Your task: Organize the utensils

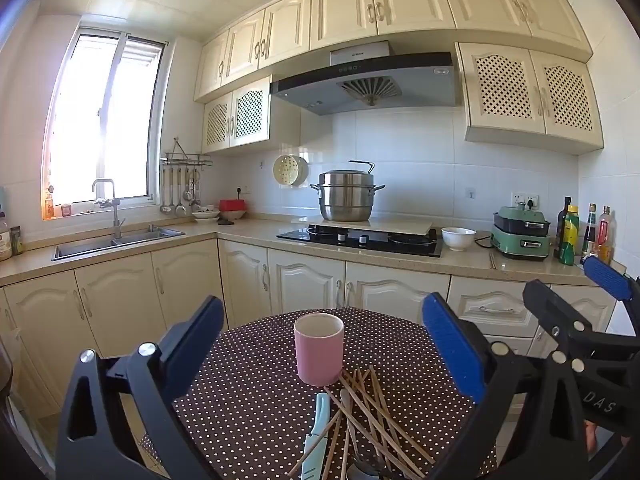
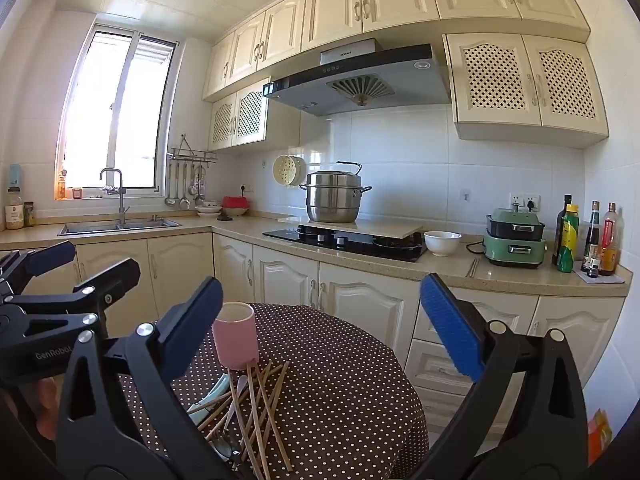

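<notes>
- Left wrist view: the left gripper (image 1: 322, 360) hangs above the near side of the dotted tablecloth (image 1: 256, 400) with its blue pads spread wide and nothing between them.
- The pink cup (image 1: 319, 349) stands upright on the cloth, ahead of the gripper; its mouth shows only pale inner wall, so it looks empty, though its bottom is hidden.
- Just in front of the cup lies a loose heap of wooden chopsticks (image 1: 370, 412), crossing one another, with a pale blue knife (image 1: 316, 436) along their left side and a spoon-like handle among them, too tangled to name surely.
- The right gripper (image 1: 568, 296) shows at the right edge, also gaping and empty.
- Right wrist view: the right gripper (image 2: 320, 324) hovers over the table with jaws wide, gripping nothing; the cup (image 2: 235, 336) sits left of centre, just beyond its left pad.
- The chopsticks (image 2: 260, 408) fan out from the cup's foot toward the camera, the knife (image 2: 212, 394) partly under them.
- The left gripper (image 2: 72, 264) is visible at the left, open.
- Judgement: sorting has not begun. No utensil is in the cup or in either grip; every piece is left to gather and stand in it.
</notes>
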Tool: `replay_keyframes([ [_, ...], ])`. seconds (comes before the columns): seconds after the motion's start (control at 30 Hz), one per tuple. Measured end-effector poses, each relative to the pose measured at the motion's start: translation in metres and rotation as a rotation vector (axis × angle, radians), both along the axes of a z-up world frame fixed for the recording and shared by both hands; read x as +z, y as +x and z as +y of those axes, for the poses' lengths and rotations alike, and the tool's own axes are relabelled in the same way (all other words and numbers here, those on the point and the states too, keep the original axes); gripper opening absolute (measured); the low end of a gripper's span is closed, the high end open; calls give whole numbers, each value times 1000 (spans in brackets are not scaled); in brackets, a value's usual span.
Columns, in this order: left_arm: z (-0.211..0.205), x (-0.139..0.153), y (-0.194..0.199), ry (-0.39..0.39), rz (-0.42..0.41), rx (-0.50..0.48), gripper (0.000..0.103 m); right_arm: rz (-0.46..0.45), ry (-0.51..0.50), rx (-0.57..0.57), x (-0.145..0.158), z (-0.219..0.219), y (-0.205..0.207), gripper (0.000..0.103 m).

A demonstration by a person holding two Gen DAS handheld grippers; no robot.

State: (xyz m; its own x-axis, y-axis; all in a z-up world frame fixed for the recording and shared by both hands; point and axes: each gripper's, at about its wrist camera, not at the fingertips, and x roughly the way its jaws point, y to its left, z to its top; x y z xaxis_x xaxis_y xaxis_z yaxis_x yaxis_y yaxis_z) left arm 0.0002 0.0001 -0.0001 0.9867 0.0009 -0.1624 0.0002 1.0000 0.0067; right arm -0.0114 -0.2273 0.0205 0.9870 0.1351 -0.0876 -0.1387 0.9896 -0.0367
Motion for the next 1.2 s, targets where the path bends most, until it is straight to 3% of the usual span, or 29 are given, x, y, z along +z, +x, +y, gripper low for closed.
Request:
replay_keyframes([
  [1.2,4,-15,15,-2,11,1,98,22,2,-2,-7,-1,9,97],
])
